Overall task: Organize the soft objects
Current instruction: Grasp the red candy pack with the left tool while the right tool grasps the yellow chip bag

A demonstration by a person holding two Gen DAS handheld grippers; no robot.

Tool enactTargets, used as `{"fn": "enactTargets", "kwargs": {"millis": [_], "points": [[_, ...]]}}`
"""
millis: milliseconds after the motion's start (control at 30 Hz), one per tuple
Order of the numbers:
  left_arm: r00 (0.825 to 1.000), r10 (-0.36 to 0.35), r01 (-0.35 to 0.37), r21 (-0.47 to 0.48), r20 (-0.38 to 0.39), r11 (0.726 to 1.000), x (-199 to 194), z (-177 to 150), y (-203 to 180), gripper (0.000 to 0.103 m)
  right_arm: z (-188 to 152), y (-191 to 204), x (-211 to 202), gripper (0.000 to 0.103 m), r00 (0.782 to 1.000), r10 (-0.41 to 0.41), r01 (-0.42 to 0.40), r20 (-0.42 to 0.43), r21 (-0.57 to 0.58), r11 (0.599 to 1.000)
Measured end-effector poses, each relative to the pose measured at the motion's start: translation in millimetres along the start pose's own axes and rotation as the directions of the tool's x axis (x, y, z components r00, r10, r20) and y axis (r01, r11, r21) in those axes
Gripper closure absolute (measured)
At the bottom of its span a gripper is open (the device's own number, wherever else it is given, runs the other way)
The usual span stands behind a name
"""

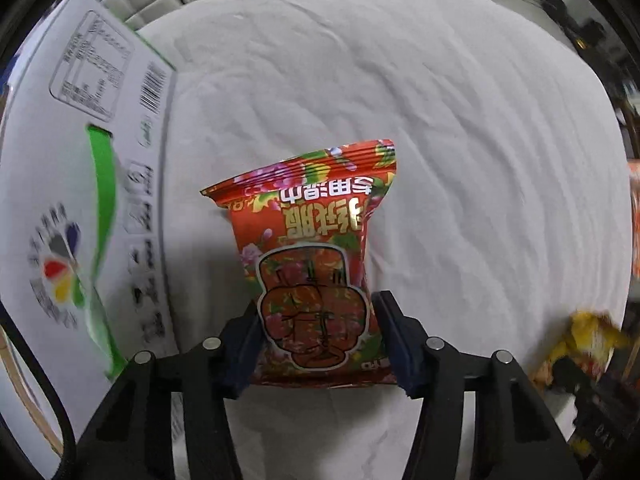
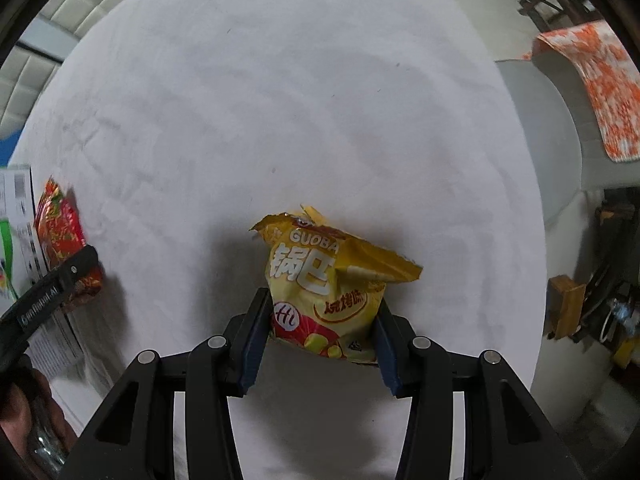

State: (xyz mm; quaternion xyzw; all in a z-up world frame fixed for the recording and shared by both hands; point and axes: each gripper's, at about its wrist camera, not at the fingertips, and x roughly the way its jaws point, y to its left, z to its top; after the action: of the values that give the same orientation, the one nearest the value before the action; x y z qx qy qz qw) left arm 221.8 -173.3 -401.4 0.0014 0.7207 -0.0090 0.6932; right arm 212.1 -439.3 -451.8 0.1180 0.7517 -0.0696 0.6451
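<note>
My left gripper point(image 1: 318, 332) is shut on a red flowered snack bag point(image 1: 312, 248) and holds it upright over the white cloth. The same red bag point(image 2: 64, 240) and the left gripper point(image 2: 60, 284) show at the left edge of the right wrist view. My right gripper point(image 2: 320, 328) is shut on a yellow Guoba snack bag point(image 2: 324, 276), also above the cloth. That yellow bag point(image 1: 580, 344) shows blurred at the right edge of the left wrist view.
A white cardboard box point(image 1: 80, 184) with a green stripe stands close on the left, also in the right wrist view point(image 2: 16, 240). A white cloth point(image 2: 280, 100) covers the table. An orange patterned cloth point(image 2: 600, 88) hangs at far right, beside a wooden block point(image 2: 564, 304).
</note>
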Motion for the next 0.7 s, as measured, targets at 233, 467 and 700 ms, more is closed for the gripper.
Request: {"fn": "enactTargets", "kwargs": {"millis": [233,467,700], "points": [[0.995,-0.075,0.078,0.058,-0.06,0.995,-1.2,-55.2,-12.9,0.053,-32.5,9.6,8.1,0.053,0.997,0.006,-0.014,-0.08,-0.094,0.996],[0.996,-0.043,0.049,0.07,-0.074,0.996,4.3,-55.1,-29.5,0.05,-47.6,10.0,8.6,0.051,0.999,-0.01,0.007,-0.036,-0.081,0.997],[0.995,-0.048,0.053,0.052,-0.093,0.997,-5.1,-26.7,-20.1,0.05,-49.7,9.6,7.8,0.05,1.0,-0.021,0.02,-0.022,-0.071,0.997]]}}
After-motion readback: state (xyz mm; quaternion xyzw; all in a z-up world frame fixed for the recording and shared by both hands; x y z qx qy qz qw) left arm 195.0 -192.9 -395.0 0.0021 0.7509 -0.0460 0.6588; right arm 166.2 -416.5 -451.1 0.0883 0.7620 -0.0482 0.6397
